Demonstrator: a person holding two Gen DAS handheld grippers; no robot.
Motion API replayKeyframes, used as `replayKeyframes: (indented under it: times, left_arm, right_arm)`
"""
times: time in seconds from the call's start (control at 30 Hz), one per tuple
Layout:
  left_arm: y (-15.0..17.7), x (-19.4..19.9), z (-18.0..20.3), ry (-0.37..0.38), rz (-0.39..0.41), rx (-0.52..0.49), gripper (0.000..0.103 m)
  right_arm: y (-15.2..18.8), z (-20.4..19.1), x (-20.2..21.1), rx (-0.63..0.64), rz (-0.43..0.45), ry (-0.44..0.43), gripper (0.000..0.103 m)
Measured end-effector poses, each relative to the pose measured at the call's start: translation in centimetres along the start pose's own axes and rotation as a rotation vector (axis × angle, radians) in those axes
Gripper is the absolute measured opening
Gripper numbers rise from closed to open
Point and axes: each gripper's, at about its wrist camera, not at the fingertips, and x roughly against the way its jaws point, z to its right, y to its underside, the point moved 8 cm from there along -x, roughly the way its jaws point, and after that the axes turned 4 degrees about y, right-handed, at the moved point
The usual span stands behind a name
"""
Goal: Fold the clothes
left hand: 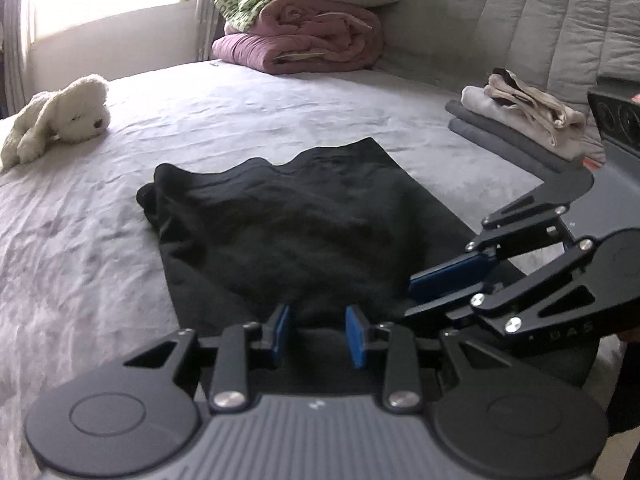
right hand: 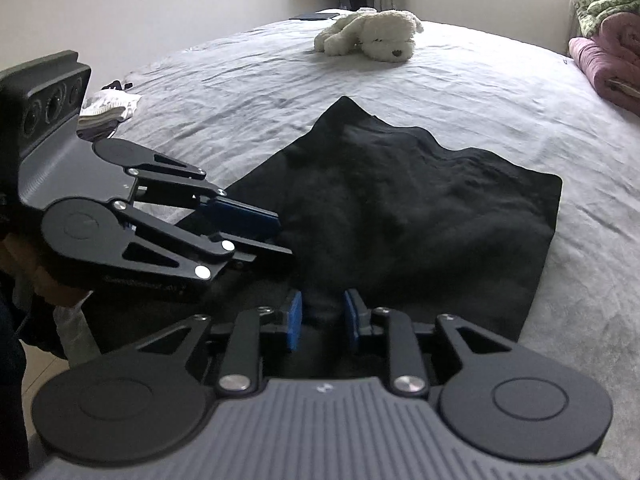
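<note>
The black garment (left hand: 280,220) lies near the middle of the grey bedsheet (left hand: 240,108), at the near edge of the bed. It is a dark, matte, soft cloth, flat along its right and near sides, with a loose upper layer heaped in ripples toward the far left. Its near hem rises into both grippers.

The left gripper (left hand: 318,330) has its blue pads (left hand: 356,336) on either side of a raised bunch of the hem. The jaws stand partly closed and seem to pinch the cloth, though dark on dark makes the contact hard to confirm. The right gripper (right hand: 322,318), just beside it to the right, looks the same: narrow jaws with a tuck of black fabric between them.

The step appears to be carrying the near edge over to the far side. To do it well, both grips should rise together and stay level so the hem remains taut between them, then travel far enough that edges meet squarely before letting go.

Further out, a white plush dog (left hand: 56,120) rests far left, a stack of folded clothes (left hand: 520,124) far right, and rolled pink bedding (left hand: 304,36) at the far end.
</note>
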Motion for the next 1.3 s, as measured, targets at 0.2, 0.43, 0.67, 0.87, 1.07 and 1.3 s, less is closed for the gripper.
replayKeyframes:
  times: [0.2,0.43,0.67,0.87,1.07,1.3]
  left_arm:
    - [0.4,0.7,-1.2,-0.009,0.006,0.023,0.032]
    - [0.9,1.3,-2.2,-0.017,0.012,0.036,0.032]
    - [1.1,1.7,-2.6,-0.016,0.013,0.036,0.032]
    - [1.7,2.5,-3.0,-0.006,0.022,0.022,0.032]
    - [2.0,3.1,-3.1,0.002,0.028,0.005,0.032]
    - [1.9,3.4,-4.2,-0.022,0.032,0.016,0.033]
  right_arm:
    - [1.0,2.1,1.1,-0.038,0.002,0.019,0.028]
    - [2.7,4.5,2.9,-0.07,0.014,0.03,0.028]
    - [3.3,6.3,3.7,-0.152,0.02,0.005,0.026]
    - [3.6,6.5,4.0,-0.155,0.022,0.002,0.026]
    - [3.8,7.3,4.1,-0.174,0.012,0.025,0.026]
    - [3.9,7.1,4.0,-0.151,0.006,0.042,0.028]
